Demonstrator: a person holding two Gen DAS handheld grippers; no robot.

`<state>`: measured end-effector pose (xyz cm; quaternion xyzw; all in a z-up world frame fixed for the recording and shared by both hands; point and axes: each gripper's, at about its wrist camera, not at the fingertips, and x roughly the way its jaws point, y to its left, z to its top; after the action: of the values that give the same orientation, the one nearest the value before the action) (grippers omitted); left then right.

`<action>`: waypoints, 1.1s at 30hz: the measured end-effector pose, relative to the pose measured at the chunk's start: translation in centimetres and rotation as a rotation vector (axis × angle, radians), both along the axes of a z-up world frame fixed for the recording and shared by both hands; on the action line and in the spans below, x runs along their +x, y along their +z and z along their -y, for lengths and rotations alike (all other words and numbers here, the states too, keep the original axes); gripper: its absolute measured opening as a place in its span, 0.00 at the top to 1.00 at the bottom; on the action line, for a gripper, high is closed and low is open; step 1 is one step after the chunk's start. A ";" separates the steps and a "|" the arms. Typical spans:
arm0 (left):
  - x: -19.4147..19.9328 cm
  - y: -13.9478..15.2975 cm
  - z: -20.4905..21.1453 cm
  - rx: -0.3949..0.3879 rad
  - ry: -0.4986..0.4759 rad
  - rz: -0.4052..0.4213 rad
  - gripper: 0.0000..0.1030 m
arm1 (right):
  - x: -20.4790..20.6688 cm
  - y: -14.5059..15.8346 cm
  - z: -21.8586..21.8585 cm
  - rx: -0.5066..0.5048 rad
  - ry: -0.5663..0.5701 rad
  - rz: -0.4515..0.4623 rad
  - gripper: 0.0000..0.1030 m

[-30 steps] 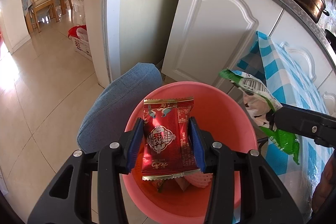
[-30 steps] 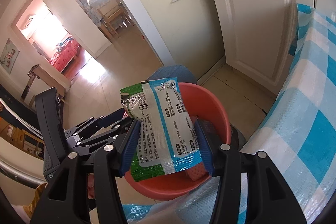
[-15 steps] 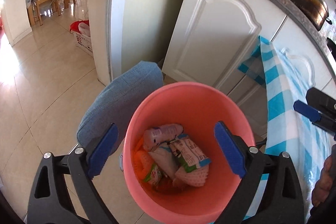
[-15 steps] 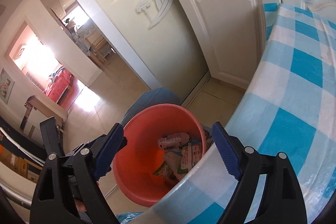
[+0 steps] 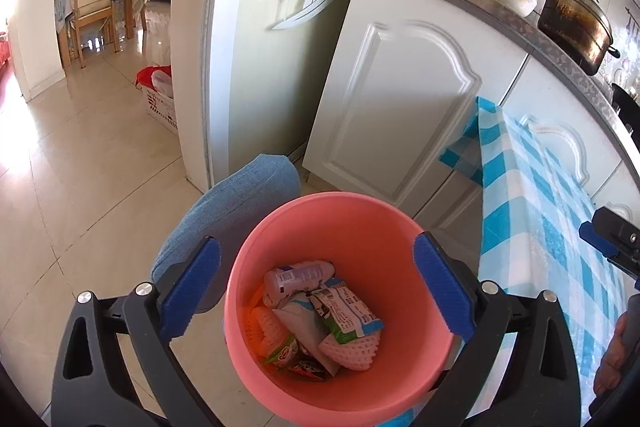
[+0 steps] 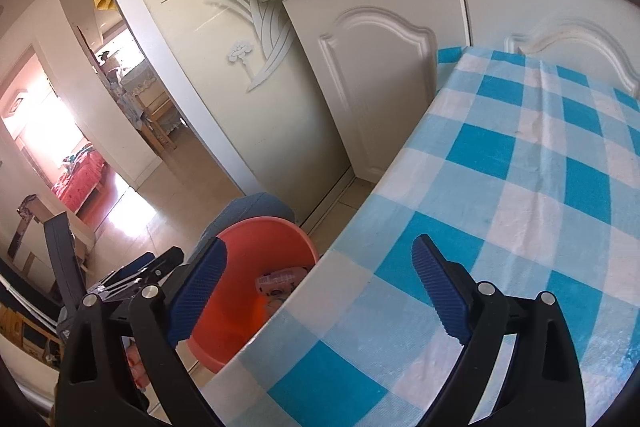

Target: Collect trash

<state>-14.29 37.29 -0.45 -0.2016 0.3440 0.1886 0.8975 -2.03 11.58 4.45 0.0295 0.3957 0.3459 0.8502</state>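
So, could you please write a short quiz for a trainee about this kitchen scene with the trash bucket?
1. True or false: the left gripper holds a wrapper between its fingers.
2. What stands directly below the left gripper? A) a white basket B) a pink bucket C) a cooking pot
3. Fill in: the right gripper hangs over the edge of a blue and white checked ____.

Key:
1. False: both grippers are opening with nothing between the fingers.
2. B; wrappers and a small bottle lie inside it.
3. Tablecloth.
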 end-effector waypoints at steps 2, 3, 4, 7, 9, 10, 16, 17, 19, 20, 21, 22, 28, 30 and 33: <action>-0.1 0.3 0.3 -0.011 -0.004 0.010 0.05 | -0.3 0.1 0.8 0.000 -0.012 0.021 0.09; -0.1 0.4 0.6 -0.017 -0.009 0.015 0.05 | -0.5 0.2 1.3 0.007 -0.017 0.031 0.09; -0.1 0.6 0.8 -0.021 -0.012 0.016 0.05 | -0.6 0.3 1.7 0.013 -0.020 0.040 0.08; 0.1 1.0 2.0 -0.019 -0.031 0.007 0.05 | -1.2 0.7 3.1 0.014 -0.035 0.082 0.06; 0.3 1.3 2.9 -0.013 -0.049 0.002 0.05 | -1.5 0.9 4.2 0.020 -0.052 0.096 0.05; 0.4 1.5 3.6 -0.011 -0.061 0.004 0.05 | -1.7 1.0 4.9 0.023 -0.063 0.099 0.05; 1.0 2.8 7.5 0.046 -0.142 0.003 0.05 | -2.6 1.5 8.2 0.005 -0.133 0.118 0.05; 1.1 3.0 8.2 0.056 -0.155 0.006 0.05 | -2.8 1.5 8.7 -0.002 -0.145 0.124 0.05; 1.2 3.5 9.6 0.067 -0.179 0.014 0.05 | -3.2 1.7 9.9 -0.009 -0.172 0.138 0.05; 1.3 3.7 10.2 0.068 -0.190 0.018 0.05 | -3.3 1.7 10.4 -0.008 -0.182 0.141 0.05; 1.4 3.9 10.8 0.068 -0.201 0.022 0.05 | -3.5 1.8 11.0 -0.008 -0.195 0.143 0.05; 1.5 4.1 11.4 0.067 -0.210 0.026 0.05 | -3.7 1.8 11.5 -0.009 -0.207 0.148 0.05; 2.1 5.0 15.1 0.065 -0.278 0.039 0.05 | -5.1 2.4 14.7 -0.019 -0.279 0.197 0.05; 2.4 5.4 16.4 0.064 -0.301 0.040 0.05 | -5.5 2.6 15.9 -0.022 -0.310 0.210 0.05; 2.8 5.9 18.2 0.063 -0.333 0.042 0.05 | -6.1 2.8 17.8 -0.023 -0.351 0.232 0.05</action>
<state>-11.47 19.14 5.43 -0.1178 0.3478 0.0438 0.9291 -8.11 -6.20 7.25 0.0484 0.2879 0.1889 0.9376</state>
